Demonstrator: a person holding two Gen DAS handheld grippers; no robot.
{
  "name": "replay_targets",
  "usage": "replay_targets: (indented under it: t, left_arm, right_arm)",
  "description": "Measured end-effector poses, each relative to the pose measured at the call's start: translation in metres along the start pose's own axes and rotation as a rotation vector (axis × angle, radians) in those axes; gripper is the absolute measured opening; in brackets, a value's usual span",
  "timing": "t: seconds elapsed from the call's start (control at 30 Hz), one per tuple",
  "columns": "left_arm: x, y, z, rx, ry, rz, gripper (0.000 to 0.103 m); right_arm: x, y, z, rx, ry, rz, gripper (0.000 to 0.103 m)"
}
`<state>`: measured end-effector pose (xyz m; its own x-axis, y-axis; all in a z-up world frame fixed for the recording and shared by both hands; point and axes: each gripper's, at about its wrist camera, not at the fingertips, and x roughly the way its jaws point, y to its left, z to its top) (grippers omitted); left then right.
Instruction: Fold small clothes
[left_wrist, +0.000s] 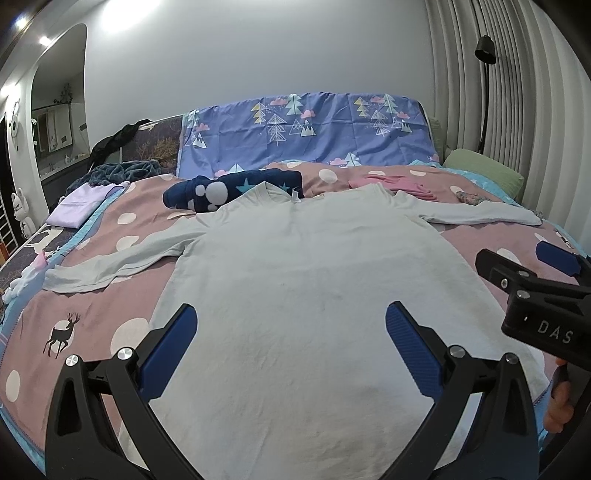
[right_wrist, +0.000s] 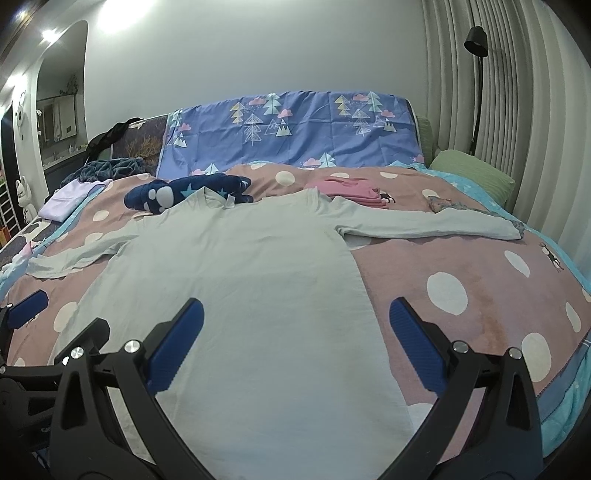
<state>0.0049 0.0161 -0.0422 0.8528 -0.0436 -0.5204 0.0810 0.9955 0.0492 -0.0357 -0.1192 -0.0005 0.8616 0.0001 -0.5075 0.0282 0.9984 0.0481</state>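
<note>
A pale grey long-sleeved shirt (left_wrist: 295, 280) lies flat and face down on the pink dotted bedspread (left_wrist: 110, 306), collar toward the headboard and both sleeves spread out. My left gripper (left_wrist: 291, 308) hovers open over the shirt's lower body, with nothing between its blue pads. My right gripper (right_wrist: 297, 302) is also open and empty, above the shirt's (right_wrist: 236, 280) lower right edge. The shirt's right sleeve (right_wrist: 424, 225) stretches toward the bed's right side. Each gripper shows in the other's view: the right gripper (left_wrist: 524, 254) at the right edge, the left gripper (right_wrist: 62, 314) at the left.
Behind the collar lies a navy star-patterned garment (left_wrist: 236, 188). Folded pink clothes (right_wrist: 351, 194) sit at the back right, a folded lilac piece (left_wrist: 81, 206) at the back left. A green pillow (right_wrist: 472, 170) and a floor lamp (right_wrist: 476, 44) stand by the curtain.
</note>
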Motion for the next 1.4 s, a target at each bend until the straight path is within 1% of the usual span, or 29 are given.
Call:
replay_targets:
  t: [0.07,0.17,0.3,0.47,0.93,1.17,1.4]
  left_arm:
    - [0.000,0.001,0.000,-0.004,-0.005,-0.013,0.102]
    - [-0.001,0.006,-0.001,-0.030,-0.025,-0.052,0.102]
    - [0.002,0.007,-0.001,-0.032,-0.033,-0.054,0.102]
    - [0.005,0.010,-0.001,-0.044,-0.039,-0.082,0.102]
    - [0.014,0.017,0.002,-0.035,-0.041,-0.078,0.102]
    - [0.026,0.033,0.007,-0.045,-0.024,-0.077,0.102]
    - [0.043,0.049,0.016,-0.034,0.002,-0.047,0.101]
  right_arm:
    - [0.002,0.003,0.003,-0.004,0.001,-0.002,0.101]
    - [0.002,0.005,0.004,-0.006,-0.004,-0.006,0.101]
    - [0.004,0.006,0.006,-0.011,-0.005,-0.004,0.101]
    - [0.008,0.011,0.008,-0.021,0.001,-0.006,0.101]
    - [0.022,0.028,0.013,-0.062,0.003,-0.011,0.101]
    - [0.034,0.041,0.017,-0.112,-0.004,-0.025,0.101]
    - [0.051,0.052,0.024,-0.147,0.002,-0.040,0.101]
